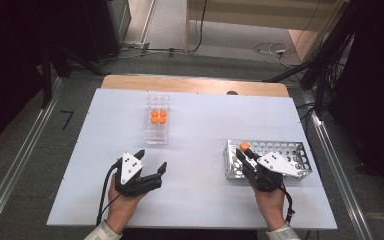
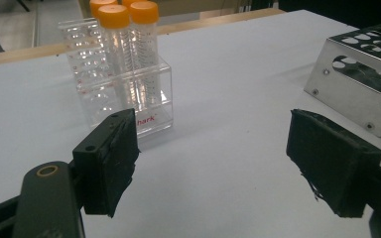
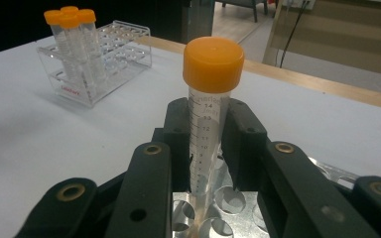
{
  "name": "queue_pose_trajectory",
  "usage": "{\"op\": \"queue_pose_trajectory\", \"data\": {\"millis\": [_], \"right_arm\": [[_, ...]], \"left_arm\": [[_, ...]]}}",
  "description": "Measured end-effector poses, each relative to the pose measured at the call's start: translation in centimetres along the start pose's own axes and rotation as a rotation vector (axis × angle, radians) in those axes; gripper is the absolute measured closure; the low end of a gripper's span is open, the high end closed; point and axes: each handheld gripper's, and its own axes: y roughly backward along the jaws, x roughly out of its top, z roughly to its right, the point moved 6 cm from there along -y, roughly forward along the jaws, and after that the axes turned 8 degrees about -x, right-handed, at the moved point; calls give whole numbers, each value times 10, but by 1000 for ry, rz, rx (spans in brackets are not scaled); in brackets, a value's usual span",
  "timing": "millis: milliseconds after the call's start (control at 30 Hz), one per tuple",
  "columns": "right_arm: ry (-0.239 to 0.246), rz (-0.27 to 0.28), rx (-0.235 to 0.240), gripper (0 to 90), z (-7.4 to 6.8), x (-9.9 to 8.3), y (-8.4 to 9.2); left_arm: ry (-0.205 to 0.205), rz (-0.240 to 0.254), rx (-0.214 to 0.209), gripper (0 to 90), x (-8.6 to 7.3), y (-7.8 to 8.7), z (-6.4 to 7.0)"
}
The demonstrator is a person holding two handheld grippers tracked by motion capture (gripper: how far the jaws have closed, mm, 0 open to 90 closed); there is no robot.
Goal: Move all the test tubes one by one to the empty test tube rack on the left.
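Two hand-held grippers, both matte black plastic with two thick jaws each. The left gripper (image 1: 152,165) and the right gripper (image 1: 243,152) each carry a pale grey three-cornered plate on top (small dark marks dot each plate). A black cable trails from each toward the near table edge. Brass-ringed holes stud the jaw arms. Square black pads (image 2: 110,161) look worn, their edges frayed. Light-coloured sleeve cuffs (image 1: 101,232) cover both wrists.

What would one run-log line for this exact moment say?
right claw: shut on orange-capped tube, upright over metal rack | left claw: open, holding nothing | clear rack: four capped tubes
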Motion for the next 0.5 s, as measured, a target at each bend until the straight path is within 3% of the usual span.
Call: {"op": "queue_pose_trajectory", "data": {"millis": [500], "right_arm": [[-2,70,11,719,1,20,21]], "left_arm": [[-2,-2,-1,202,0,0,1]]}}
